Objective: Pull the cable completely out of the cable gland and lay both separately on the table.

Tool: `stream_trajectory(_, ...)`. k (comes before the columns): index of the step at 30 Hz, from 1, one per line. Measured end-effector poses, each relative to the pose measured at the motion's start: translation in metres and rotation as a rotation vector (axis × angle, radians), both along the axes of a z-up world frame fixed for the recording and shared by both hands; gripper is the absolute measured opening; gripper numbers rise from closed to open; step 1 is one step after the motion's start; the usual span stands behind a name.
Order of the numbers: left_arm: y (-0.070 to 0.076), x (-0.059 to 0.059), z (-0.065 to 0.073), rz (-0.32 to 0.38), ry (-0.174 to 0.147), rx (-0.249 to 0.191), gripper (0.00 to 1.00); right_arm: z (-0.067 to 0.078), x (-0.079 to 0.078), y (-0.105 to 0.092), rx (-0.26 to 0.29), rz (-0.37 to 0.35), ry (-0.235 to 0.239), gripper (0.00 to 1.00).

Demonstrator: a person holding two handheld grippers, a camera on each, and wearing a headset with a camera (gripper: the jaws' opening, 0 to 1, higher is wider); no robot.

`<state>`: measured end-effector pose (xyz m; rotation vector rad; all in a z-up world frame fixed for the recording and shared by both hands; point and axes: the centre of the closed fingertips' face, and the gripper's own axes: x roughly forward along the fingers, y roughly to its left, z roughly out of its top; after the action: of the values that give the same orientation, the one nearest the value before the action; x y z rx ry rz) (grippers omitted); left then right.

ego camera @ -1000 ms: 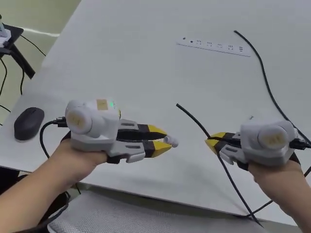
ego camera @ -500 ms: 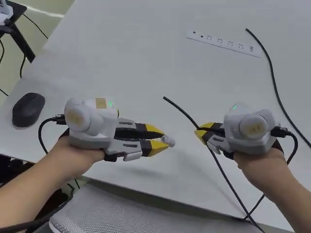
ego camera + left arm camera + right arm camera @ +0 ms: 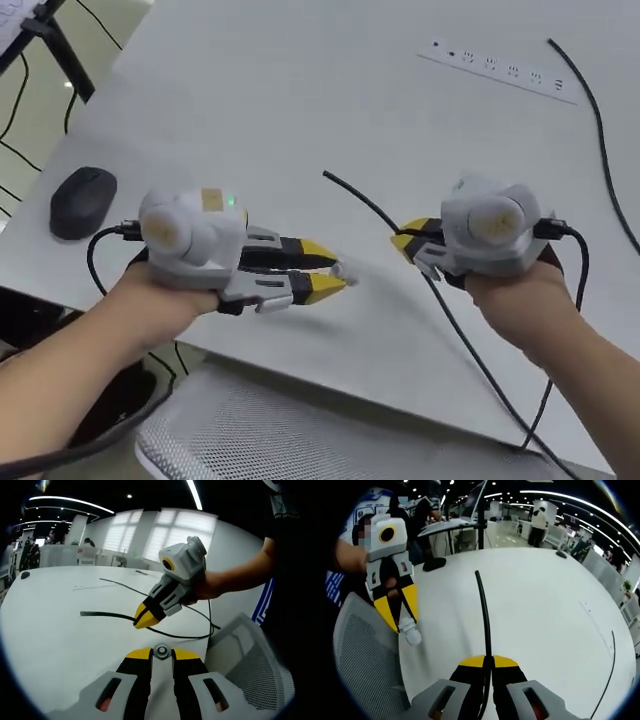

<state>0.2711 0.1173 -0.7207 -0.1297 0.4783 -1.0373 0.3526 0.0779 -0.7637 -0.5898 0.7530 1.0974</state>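
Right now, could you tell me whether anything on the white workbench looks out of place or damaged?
Nothing stands out. The small pale grey cable gland sits clamped in the left gripper, free of the thin black cable, which the right gripper grips.

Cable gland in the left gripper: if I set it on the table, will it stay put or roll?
It probably rolls: the cable gland looks round end-on between the tips of the left gripper. It looks small, so it is likely light and a nudge could shift it. The near edge of the table is close, so set it down further in.
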Motion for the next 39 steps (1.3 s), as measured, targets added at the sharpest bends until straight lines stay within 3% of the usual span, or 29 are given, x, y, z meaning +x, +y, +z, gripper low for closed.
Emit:
stream_trajectory(6,0.009,0.002,-0.018,0.019,0.038,0.010,0.15,-0.016,0.006,0.015,-0.016,0.046,0.007,0.00)
stream_trajectory(8,0.012,0.002,-0.029,0.017,0.052,0.035,0.15,-0.023,0.003,0.022,-0.033,0.103,0.006,0.00)
stream_trajectory(12,0.016,0.001,-0.039,0.016,0.066,0.037,0.15,-0.033,-0.004,0.032,-0.067,0.189,-0.004,0.00)
stream_trajectory(19,0.024,0.001,-0.060,0.038,0.103,0.065,0.15,-0.052,-0.012,0.039,-0.102,0.258,0.007,0.00)
stream_trajectory(22,0.025,0.001,-0.062,0.043,0.112,0.061,0.15,-0.054,-0.011,0.039,-0.109,0.254,0.010,0.00)
stream_trajectory(31,0.028,-0.002,-0.082,0.046,0.132,0.117,0.15,-0.060,-0.018,0.042,-0.110,0.259,0.034,0.00)
stream_trajectory(39,0.029,-0.005,-0.086,0.048,0.129,0.145,0.15,-0.062,-0.019,0.043,-0.108,0.256,0.035,0.00)
